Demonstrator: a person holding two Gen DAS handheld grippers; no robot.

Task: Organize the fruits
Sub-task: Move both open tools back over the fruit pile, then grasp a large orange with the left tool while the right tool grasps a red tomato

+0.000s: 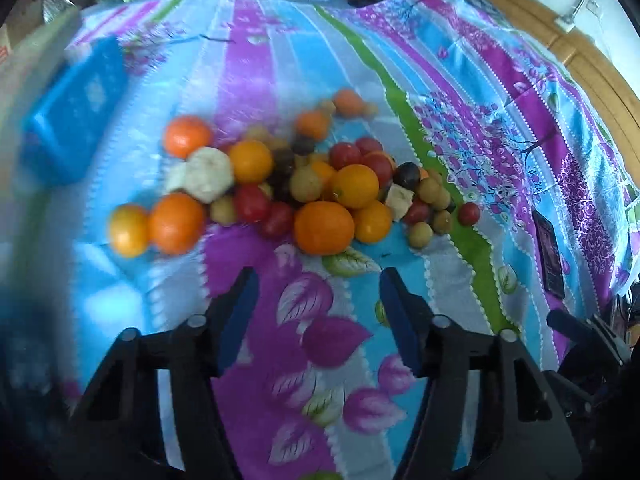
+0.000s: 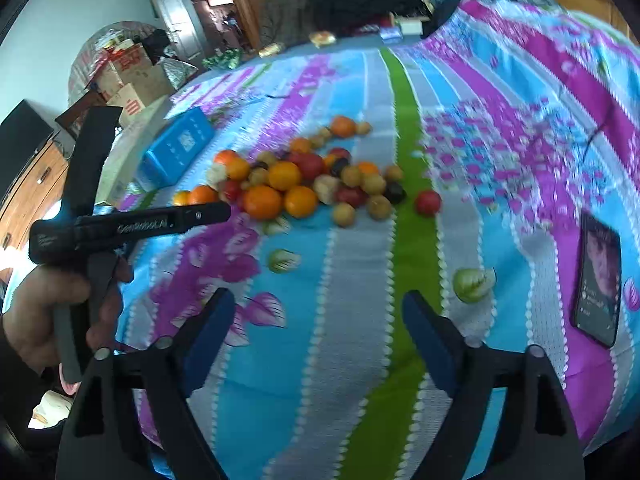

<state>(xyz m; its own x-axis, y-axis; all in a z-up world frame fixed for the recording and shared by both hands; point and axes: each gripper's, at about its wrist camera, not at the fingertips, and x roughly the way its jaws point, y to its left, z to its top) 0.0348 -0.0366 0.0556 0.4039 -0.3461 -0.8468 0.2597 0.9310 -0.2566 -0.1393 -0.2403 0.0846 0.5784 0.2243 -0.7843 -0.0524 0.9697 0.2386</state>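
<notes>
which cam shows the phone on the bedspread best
The right wrist view: the phone lies face up at the right, its lit screen readable. The left wrist view shows the phone only as a thin, dark, foreshortened sliver near the right edge.

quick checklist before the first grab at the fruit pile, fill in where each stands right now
1. Left claw open and holding nothing: ok.
2. Right claw open and holding nothing: ok.
3. Fruit pile in front of the left claw, cloth between them bare: ok.
4. Fruits apart enough for a clean single grab: not ok, most touch each other; only the red fruit at the edge lies alone.
5. Phone out of the right claw's way: ok, it lies off to the right of the pile.
6. Blue box ready to take fruit: cannot tell, no opening shows.
</notes>
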